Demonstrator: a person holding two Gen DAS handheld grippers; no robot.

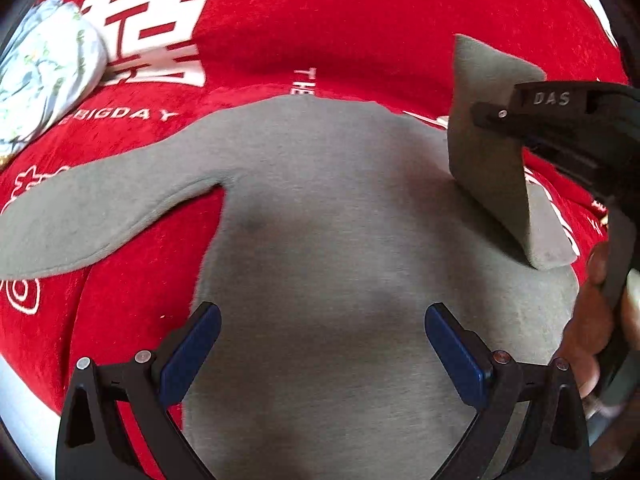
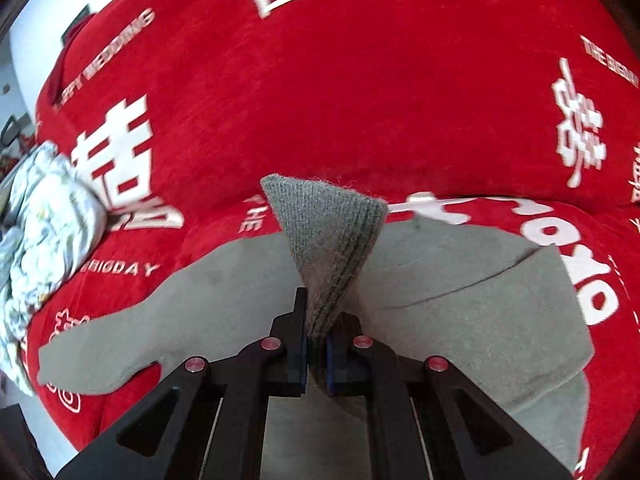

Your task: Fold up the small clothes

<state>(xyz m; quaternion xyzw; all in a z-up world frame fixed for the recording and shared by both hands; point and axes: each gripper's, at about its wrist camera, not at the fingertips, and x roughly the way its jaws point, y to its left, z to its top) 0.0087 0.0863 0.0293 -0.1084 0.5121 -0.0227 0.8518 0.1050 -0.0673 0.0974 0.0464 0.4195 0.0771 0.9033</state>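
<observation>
A small grey long-sleeved top lies flat on a red cloth. Its left sleeve stretches out to the left. My left gripper is open and empty, hovering over the lower body of the top. My right gripper comes in from the right and is shut on the right sleeve's cuff, holding it lifted and bent over the body. In the right wrist view the right gripper pinches the ribbed cuff, which stands up between the blue pads, with the top below.
The red cloth with white lettering covers the whole surface and also shows in the right wrist view. A crumpled pale floral garment lies at the far left, also in the right wrist view. A hand holds the right gripper.
</observation>
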